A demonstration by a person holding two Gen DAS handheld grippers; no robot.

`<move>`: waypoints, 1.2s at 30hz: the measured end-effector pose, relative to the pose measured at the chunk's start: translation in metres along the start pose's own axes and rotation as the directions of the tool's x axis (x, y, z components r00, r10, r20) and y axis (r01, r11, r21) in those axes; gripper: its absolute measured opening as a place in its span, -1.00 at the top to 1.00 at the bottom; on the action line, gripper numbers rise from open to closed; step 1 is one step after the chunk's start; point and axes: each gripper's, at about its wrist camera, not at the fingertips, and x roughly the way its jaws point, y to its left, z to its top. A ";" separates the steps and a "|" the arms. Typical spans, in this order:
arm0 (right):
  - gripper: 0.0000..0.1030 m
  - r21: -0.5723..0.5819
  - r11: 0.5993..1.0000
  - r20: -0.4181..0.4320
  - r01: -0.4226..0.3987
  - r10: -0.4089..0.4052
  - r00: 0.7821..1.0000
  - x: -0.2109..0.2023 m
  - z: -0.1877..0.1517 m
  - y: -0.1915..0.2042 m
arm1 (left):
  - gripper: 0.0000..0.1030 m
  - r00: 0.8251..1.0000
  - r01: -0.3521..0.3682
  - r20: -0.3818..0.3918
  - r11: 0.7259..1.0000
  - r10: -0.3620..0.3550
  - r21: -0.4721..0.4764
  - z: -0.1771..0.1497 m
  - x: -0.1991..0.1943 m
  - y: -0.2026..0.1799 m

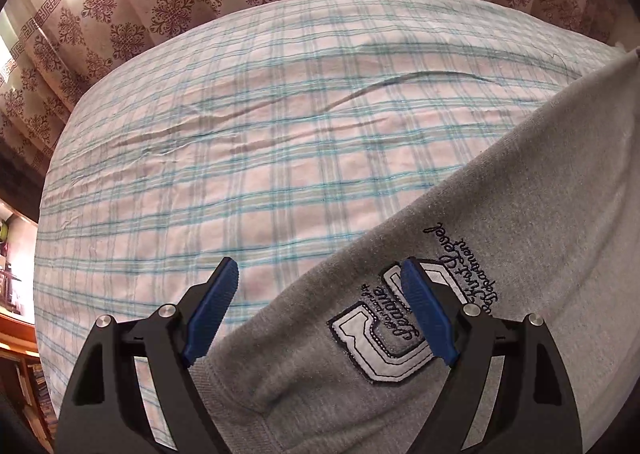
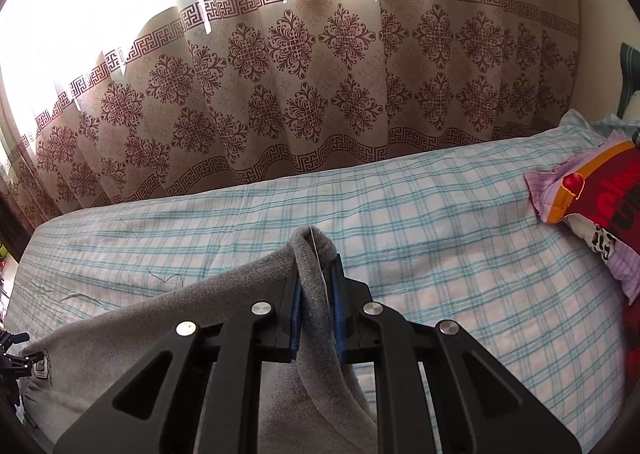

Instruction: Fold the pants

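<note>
So the grey pants (image 1: 460,314) are draped across the checked bed (image 1: 240,157). Right gripper (image 2: 316,314) has its fingers pinched on a bunched edge, probably to lift it over, while the left gripper (image 1: 320,314) hovers wide open, straddling the logo patch (image 1: 380,342), holding nothing.

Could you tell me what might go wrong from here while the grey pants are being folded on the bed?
1. The right claw is shut on a bunched fold of the grey pants; pulling may drag the fabric unevenly.
2. The left claw is open over the embroidered patch, holding nothing, so that end could slide.
3. The checked sheet already shows creases and might ruck up underneath.
</note>
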 end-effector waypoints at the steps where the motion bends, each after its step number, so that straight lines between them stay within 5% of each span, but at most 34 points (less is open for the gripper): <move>1: 0.77 0.002 1.000 0.004 -0.004 0.004 1.000 -0.003 0.001 0.000 | -0.64 1.000 0.018 -0.010 1.000 -0.018 0.008 0.001 0.004 0.001; 3: 0.77 0.003 1.000 0.016 -0.010 0.010 1.000 -0.010 0.002 0.002 | -0.61 0.998 0.055 -0.024 0.998 -0.056 -0.003 0.002 0.010 0.006; 9: 0.77 0.014 1.000 0.044 -0.019 0.019 0.999 -0.028 0.003 0.006 | 0.61 0.988 0.150 -0.046 0.989 -0.149 0.021 0.000 0.010 0.004; 12: 0.77 0.014 1.000 0.047 -0.012 0.011 0.999 -0.035 0.001 0.006 | 0.84 0.991 0.130 -0.042 0.990 -0.128 0.058 -0.005 0.003 -0.003; 25: 0.77 0.043 0.999 0.075 -0.013 0.010 0.997 -0.090 -0.009 -0.008 | 0.89 0.988 0.022 0.156 0.997 -0.010 -0.072 -0.034 -0.111 -0.002; 36: 0.77 0.147 0.971 0.129 -0.189 0.171 0.977 -0.190 -0.053 -0.049 | 0.89 0.961 0.024 0.276 0.999 -0.013 -0.036 -0.111 -0.217 -0.024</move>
